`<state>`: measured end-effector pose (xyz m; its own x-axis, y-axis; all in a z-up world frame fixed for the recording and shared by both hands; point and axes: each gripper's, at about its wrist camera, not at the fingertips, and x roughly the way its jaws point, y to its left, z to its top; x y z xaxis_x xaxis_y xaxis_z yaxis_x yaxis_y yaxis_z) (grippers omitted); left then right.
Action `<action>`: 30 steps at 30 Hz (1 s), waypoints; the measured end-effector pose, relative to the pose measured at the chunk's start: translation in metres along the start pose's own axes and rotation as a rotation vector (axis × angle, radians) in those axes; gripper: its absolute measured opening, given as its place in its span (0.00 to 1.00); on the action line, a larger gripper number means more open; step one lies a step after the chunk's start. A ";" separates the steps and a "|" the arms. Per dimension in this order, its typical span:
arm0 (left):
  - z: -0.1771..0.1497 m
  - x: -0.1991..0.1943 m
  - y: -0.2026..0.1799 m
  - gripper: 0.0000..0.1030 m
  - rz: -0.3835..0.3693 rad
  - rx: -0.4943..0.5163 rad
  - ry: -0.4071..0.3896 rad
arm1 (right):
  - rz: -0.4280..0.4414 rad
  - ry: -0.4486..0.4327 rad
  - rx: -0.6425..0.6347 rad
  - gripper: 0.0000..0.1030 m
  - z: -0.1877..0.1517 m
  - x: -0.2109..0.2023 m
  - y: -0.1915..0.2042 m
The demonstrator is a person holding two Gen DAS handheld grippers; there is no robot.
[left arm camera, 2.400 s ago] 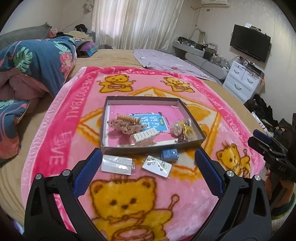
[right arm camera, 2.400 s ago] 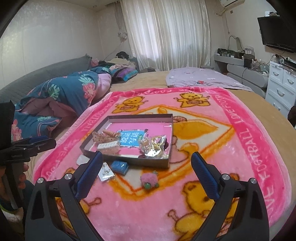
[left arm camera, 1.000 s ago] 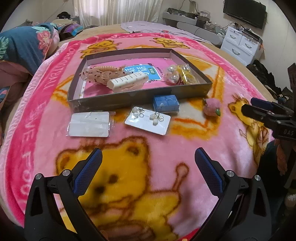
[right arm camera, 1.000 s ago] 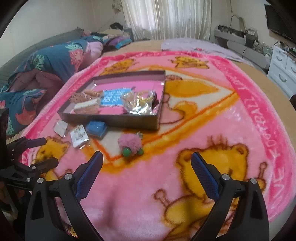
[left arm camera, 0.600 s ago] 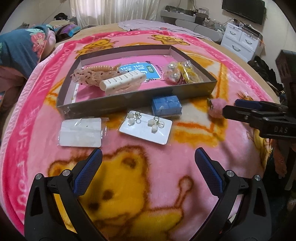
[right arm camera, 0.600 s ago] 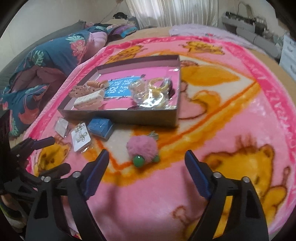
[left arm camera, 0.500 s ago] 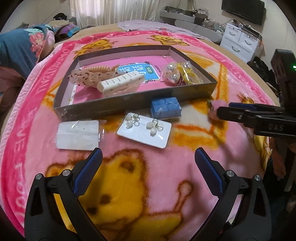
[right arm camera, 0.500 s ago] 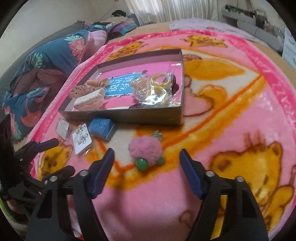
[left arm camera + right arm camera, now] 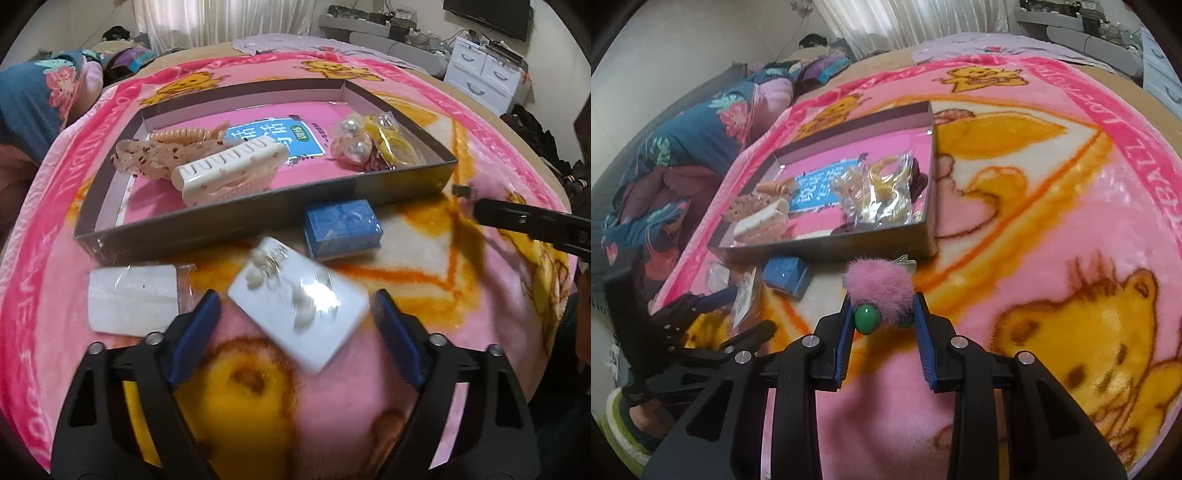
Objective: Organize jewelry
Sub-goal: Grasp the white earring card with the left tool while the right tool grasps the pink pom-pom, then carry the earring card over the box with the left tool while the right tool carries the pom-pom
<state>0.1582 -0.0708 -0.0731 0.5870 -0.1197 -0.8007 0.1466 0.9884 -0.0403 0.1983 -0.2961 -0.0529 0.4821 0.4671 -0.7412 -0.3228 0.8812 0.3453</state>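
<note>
Both grippers are down at the near wall of the shallow grey tray point(image 9: 258, 206) on the pink bear blanket point(image 9: 1071, 221). The right gripper point(image 9: 884, 325) has its jaws closing around the fluffy pink pom-pom clip point(image 9: 877, 288), just in front of the tray's near right corner; the pads look to be pressing its fur beside the green beads, though I can't be sure the grip is firm. Its metal clip end points toward the tray, so its long axis runs away from the gripper. The left gripper point(image 9: 295, 325) is closing too, with the white earring card point(image 9: 299, 306) between its jaws but not yet pinched. That card lies just before the tray wall, beside the blue box point(image 9: 341, 225), its long axis slanting from far-left to near-right. I'd worry the fur compresses and the clip slips out on lifting, and that the thin, flat card skids on the plush instead of being caught.
</note>
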 end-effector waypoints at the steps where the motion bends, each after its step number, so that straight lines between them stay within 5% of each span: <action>1: 0.001 0.000 -0.001 0.65 -0.002 0.002 -0.003 | 0.001 -0.005 -0.001 0.29 0.000 -0.001 0.001; 5: 0.003 -0.004 -0.003 0.29 0.014 0.023 -0.018 | -0.004 -0.022 -0.015 0.29 -0.002 -0.007 0.002; 17: -0.003 -0.041 0.003 0.25 0.007 0.011 -0.059 | 0.009 -0.059 -0.026 0.29 -0.006 -0.020 0.009; 30: 0.039 -0.093 0.077 0.25 0.074 -0.150 -0.183 | -0.010 -0.118 -0.130 0.29 0.021 -0.033 0.041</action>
<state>0.1461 0.0132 0.0210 0.7282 -0.0483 -0.6837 -0.0136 0.9963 -0.0848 0.1858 -0.2739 -0.0020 0.5756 0.4701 -0.6691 -0.4163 0.8727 0.2550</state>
